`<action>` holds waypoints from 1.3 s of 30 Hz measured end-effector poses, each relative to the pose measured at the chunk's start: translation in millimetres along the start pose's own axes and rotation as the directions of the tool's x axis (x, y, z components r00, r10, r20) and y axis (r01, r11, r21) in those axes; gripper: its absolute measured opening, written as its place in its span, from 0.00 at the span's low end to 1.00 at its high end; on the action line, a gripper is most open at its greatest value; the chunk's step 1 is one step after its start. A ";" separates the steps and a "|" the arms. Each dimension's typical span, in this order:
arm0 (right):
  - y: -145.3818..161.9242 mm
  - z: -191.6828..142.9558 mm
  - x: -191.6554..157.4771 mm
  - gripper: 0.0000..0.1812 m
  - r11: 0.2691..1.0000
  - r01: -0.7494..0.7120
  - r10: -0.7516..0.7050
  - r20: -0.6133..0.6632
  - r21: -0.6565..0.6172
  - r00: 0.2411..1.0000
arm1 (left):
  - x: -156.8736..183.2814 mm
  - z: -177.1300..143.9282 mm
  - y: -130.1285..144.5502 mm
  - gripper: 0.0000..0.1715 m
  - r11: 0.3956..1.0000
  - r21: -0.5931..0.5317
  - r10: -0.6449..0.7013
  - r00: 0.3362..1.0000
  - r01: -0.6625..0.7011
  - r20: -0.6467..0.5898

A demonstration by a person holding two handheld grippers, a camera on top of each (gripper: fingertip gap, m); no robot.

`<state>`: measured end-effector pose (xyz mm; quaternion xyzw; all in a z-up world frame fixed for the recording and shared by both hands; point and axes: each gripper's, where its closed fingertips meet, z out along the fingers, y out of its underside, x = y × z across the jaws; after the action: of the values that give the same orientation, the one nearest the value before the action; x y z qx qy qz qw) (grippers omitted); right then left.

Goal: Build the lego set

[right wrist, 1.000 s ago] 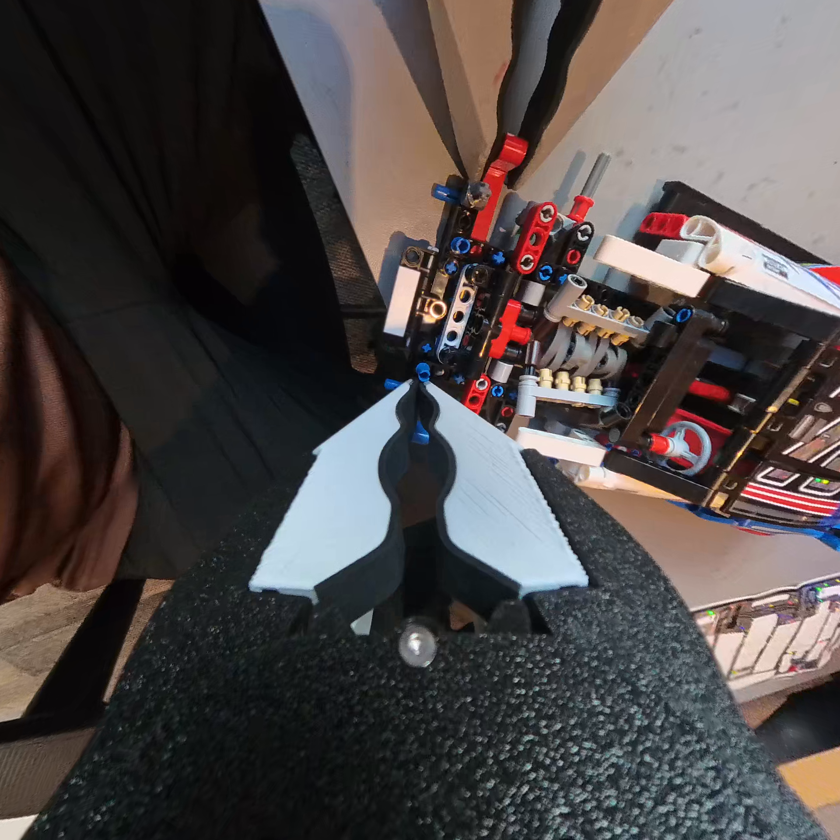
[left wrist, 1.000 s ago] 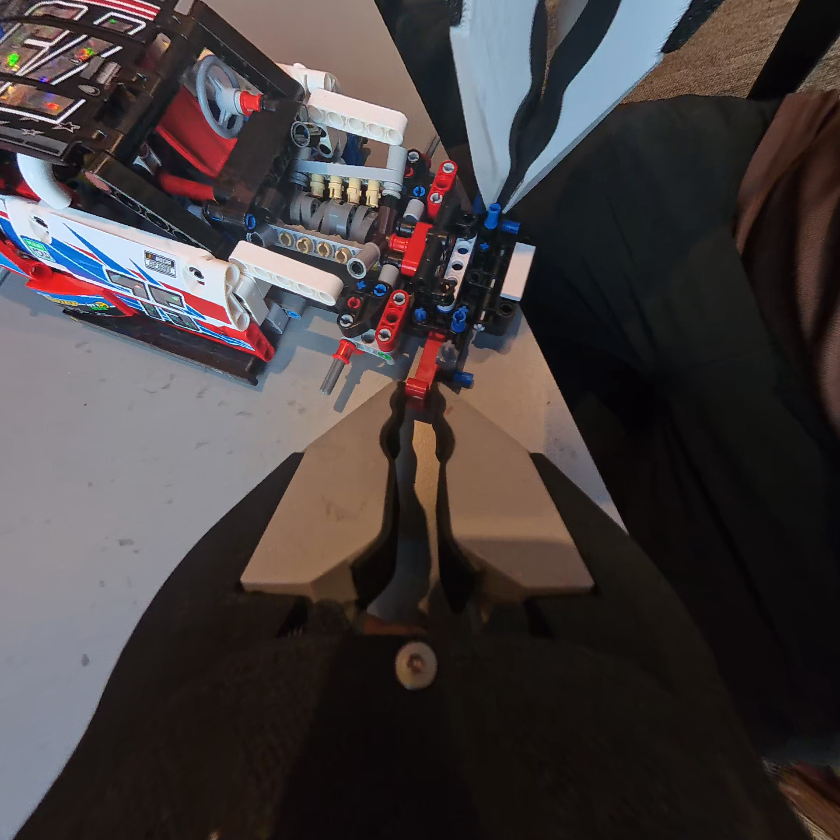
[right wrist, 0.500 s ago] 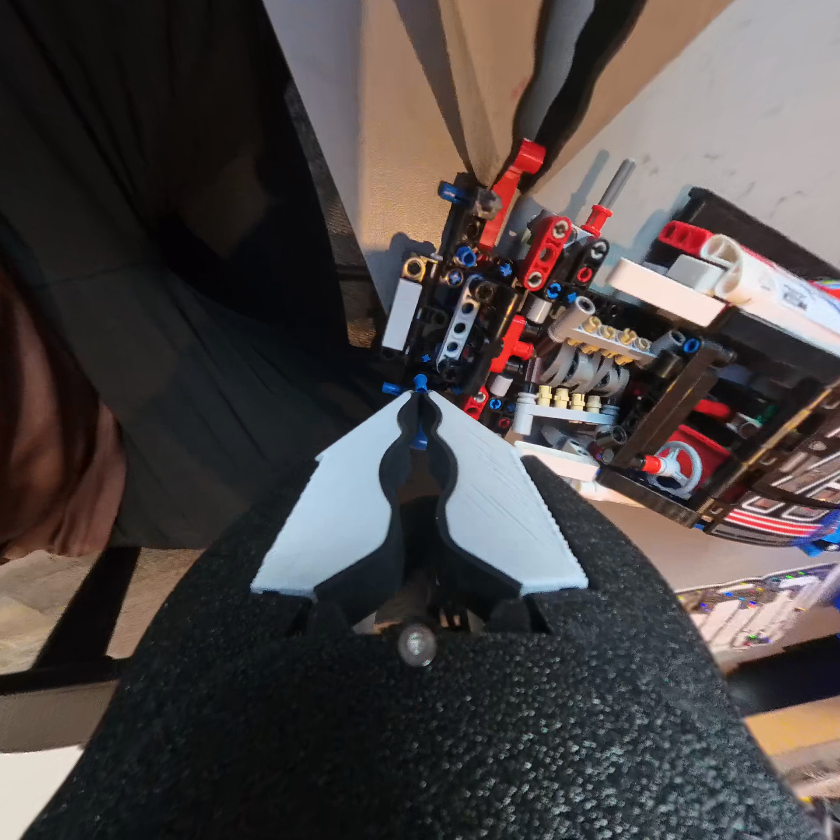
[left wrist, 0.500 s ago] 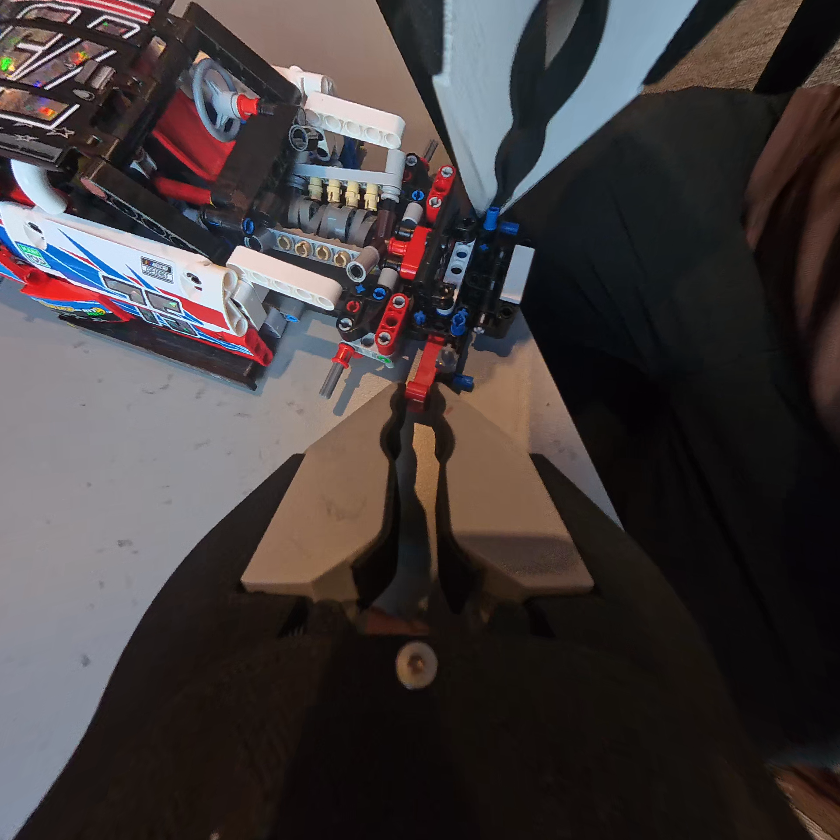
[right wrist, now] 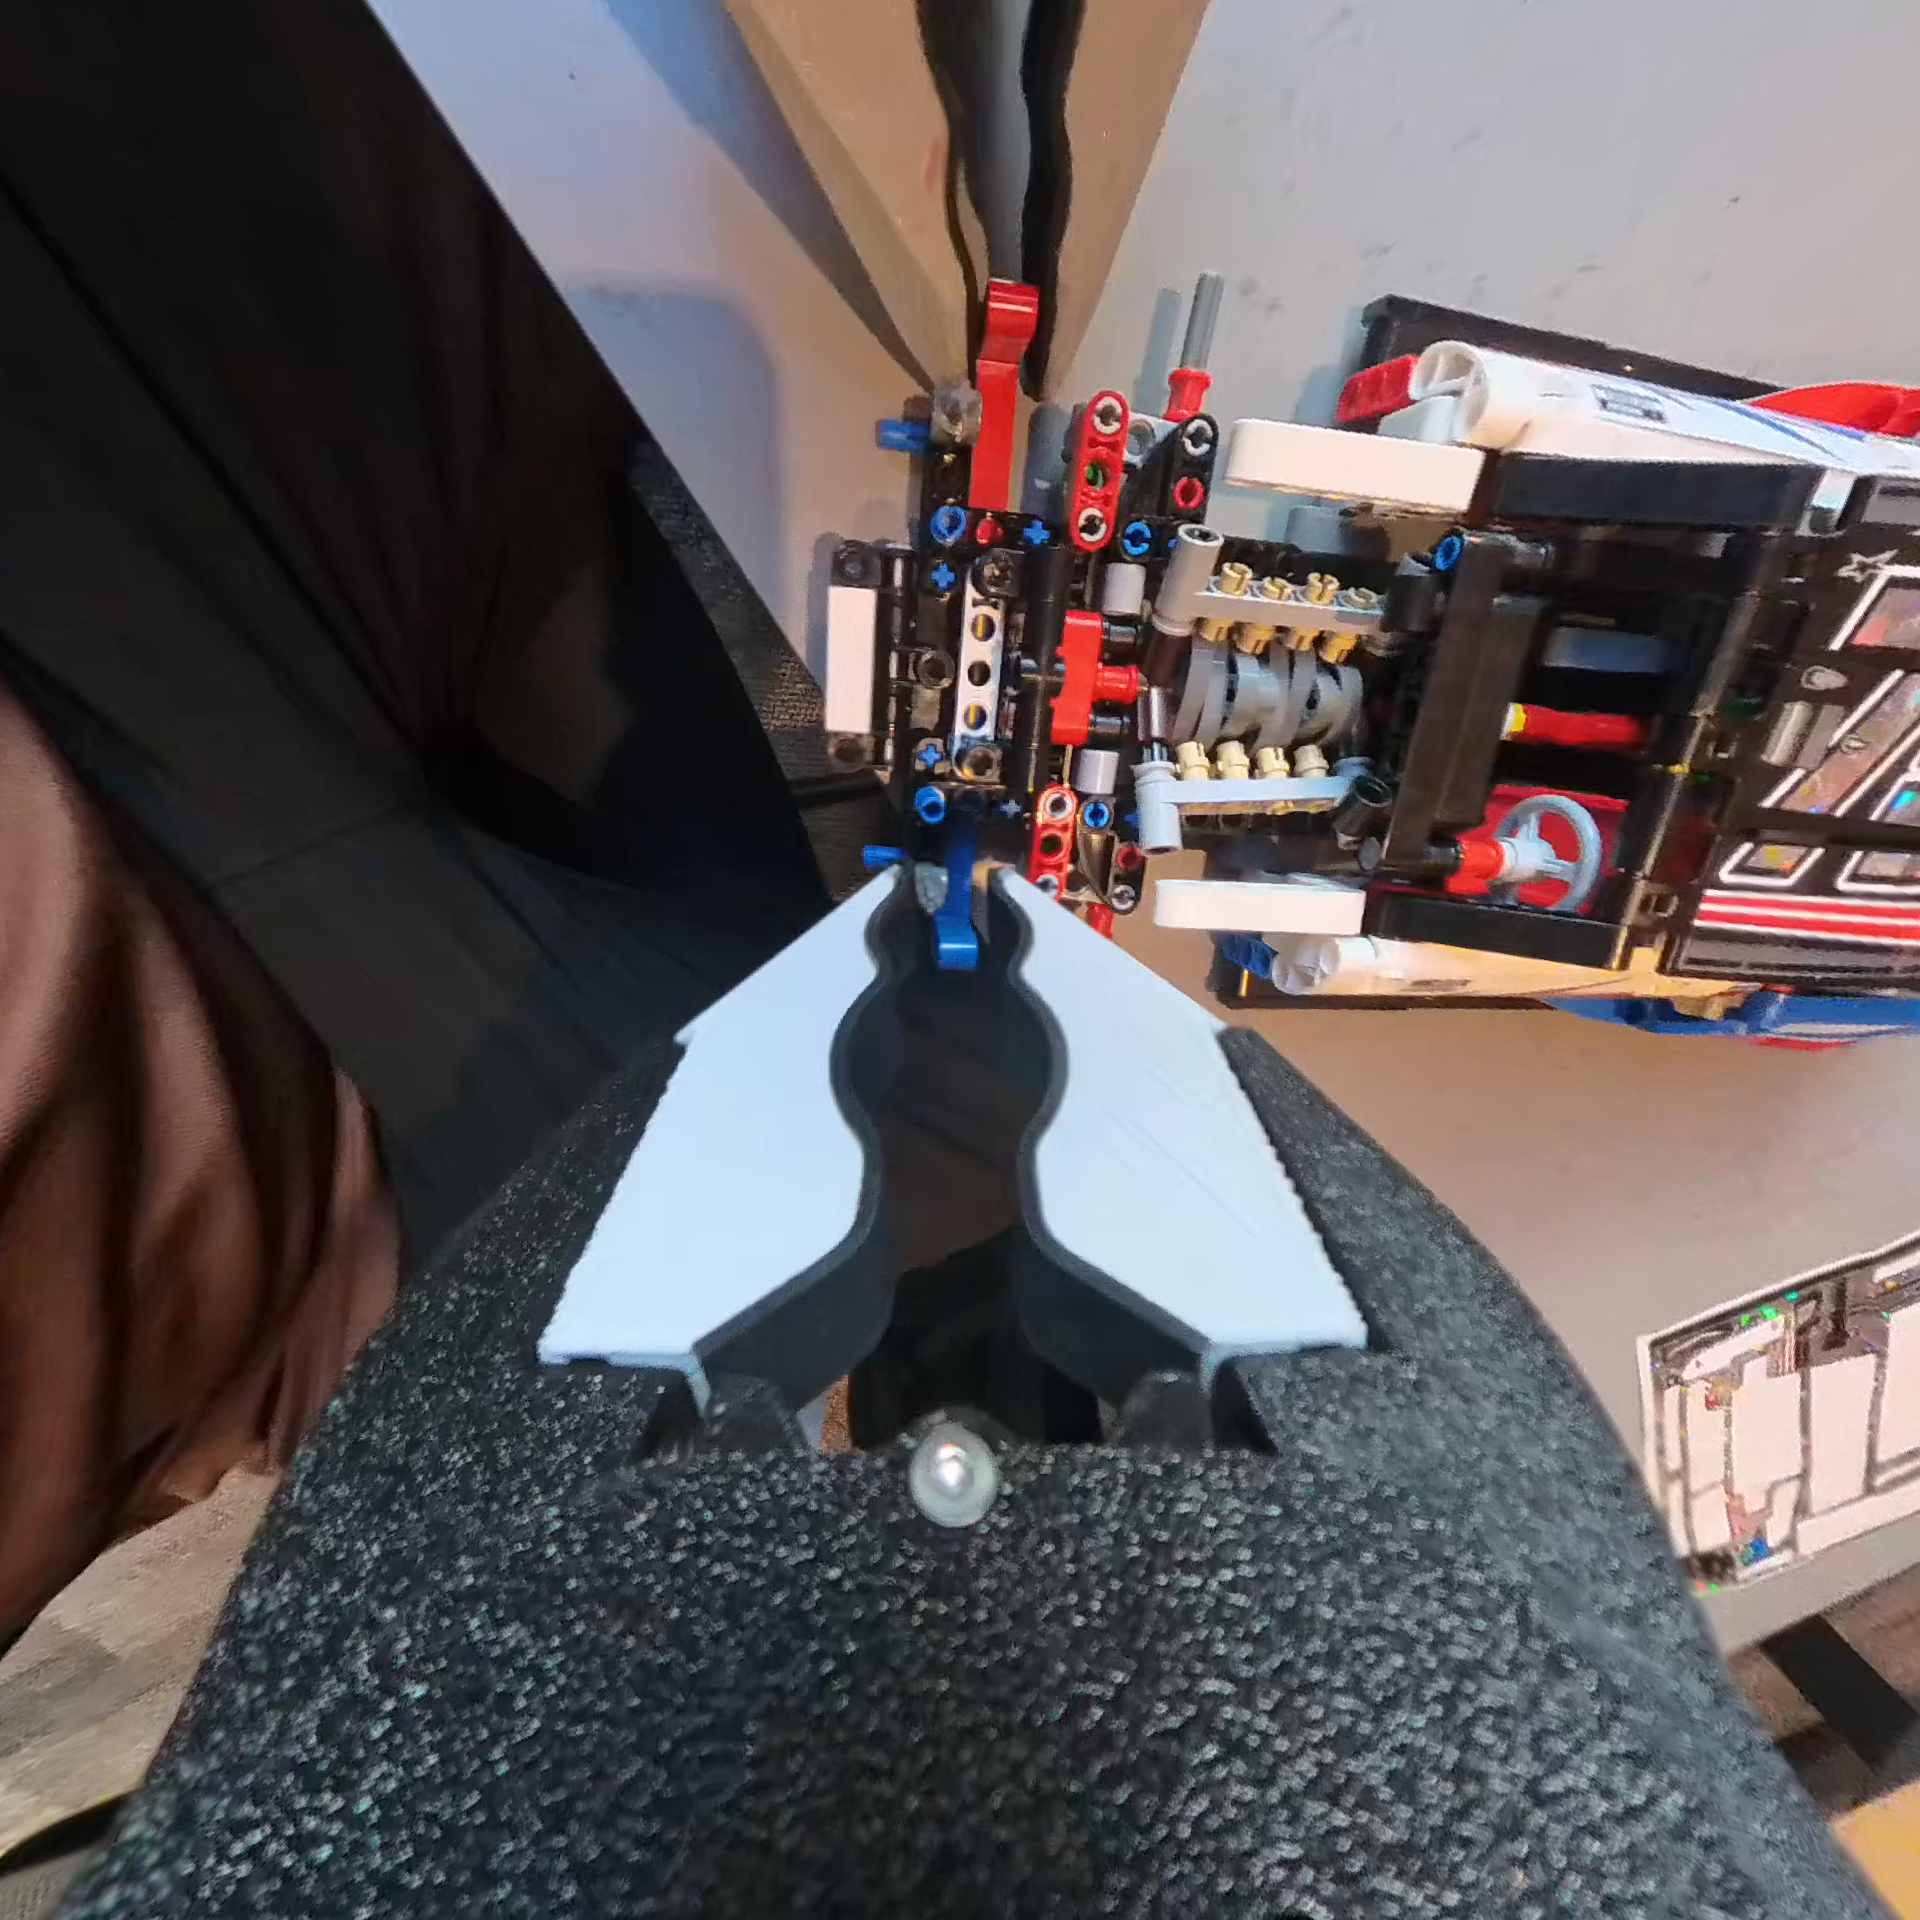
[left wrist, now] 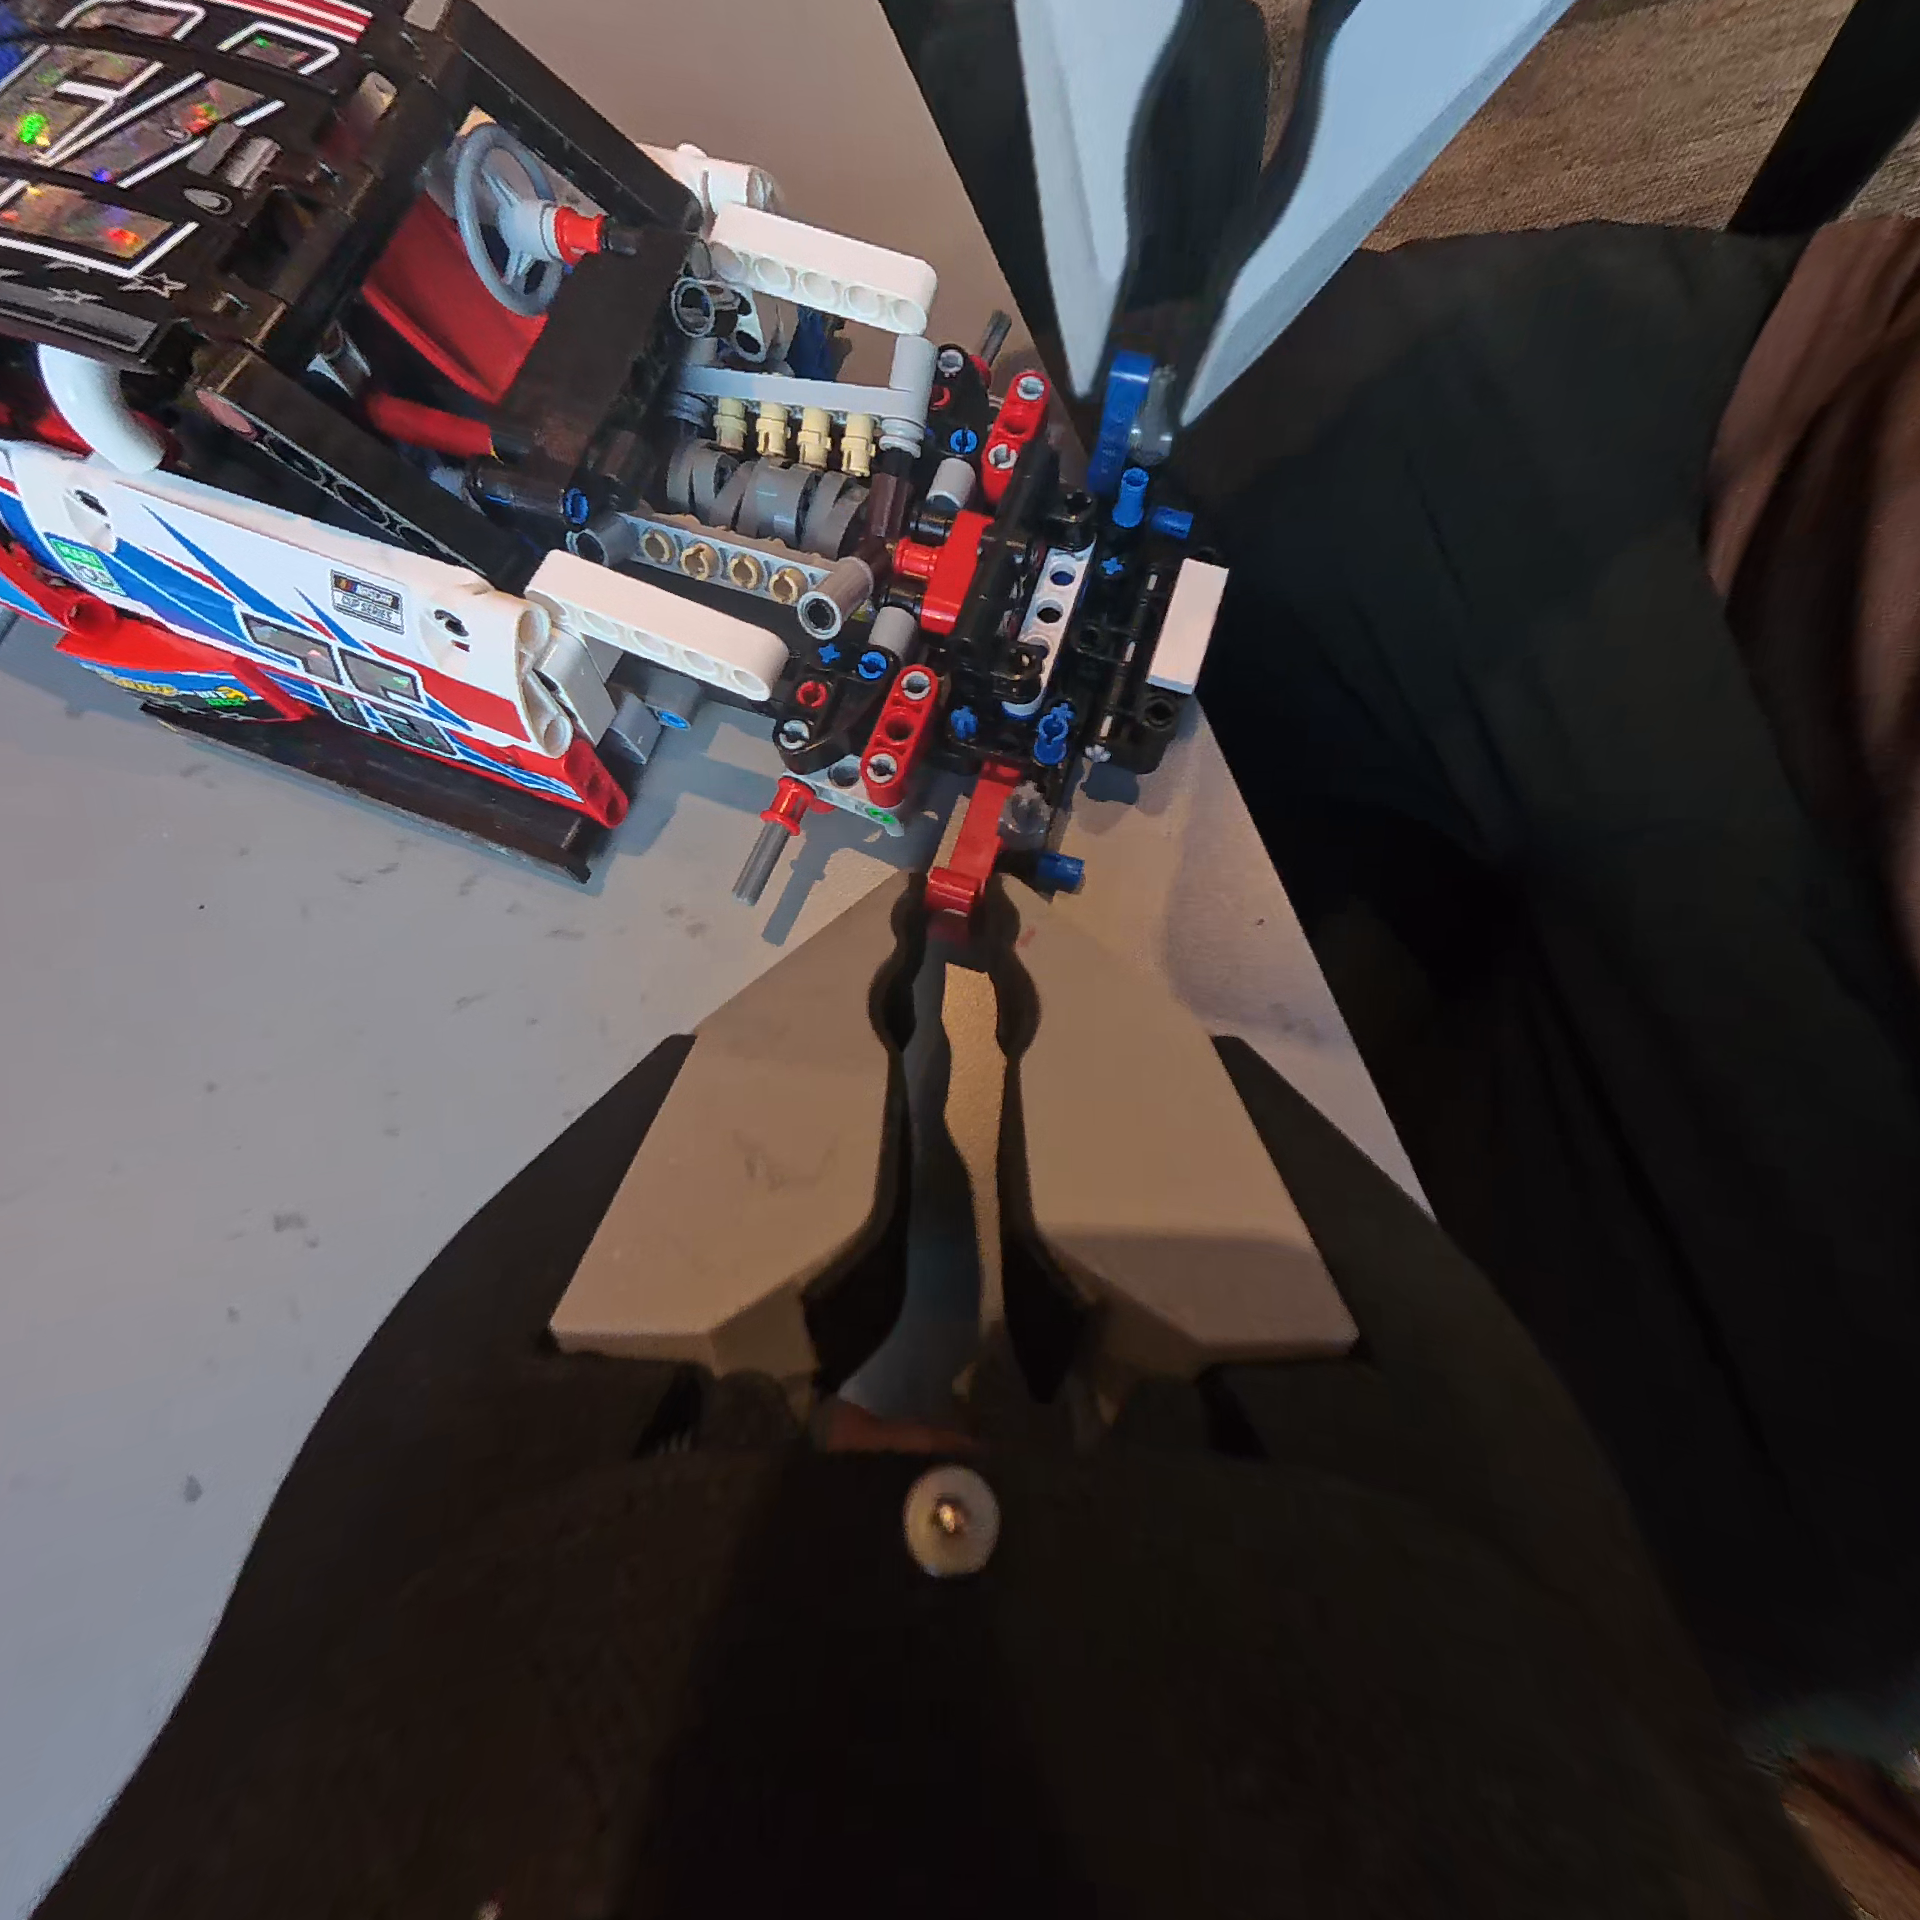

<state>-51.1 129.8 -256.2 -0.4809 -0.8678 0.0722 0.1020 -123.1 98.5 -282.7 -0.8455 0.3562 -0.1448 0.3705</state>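
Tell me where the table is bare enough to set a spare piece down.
Bare grey table spreads on the near side of the lego car in the left wrist view, beside the left gripper. The car's open front is crowded: the left gripper pinches a red arm, the right gripper brackets a blue arm. A sticker sheet takes the far corner.
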 end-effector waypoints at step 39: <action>-12.8 16.8 -2.7 0.02 0.989 0.096 -0.092 0.043 -0.113 0.995 | 2.2 -0.8 -0.9 0.04 1.000 -0.006 0.009 0.999 -0.009 0.031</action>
<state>-64.4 120.3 -270.0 -0.4431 -0.8940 0.0264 0.0610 -121.6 96.9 -281.5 -0.8472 0.3544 -0.1288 0.3742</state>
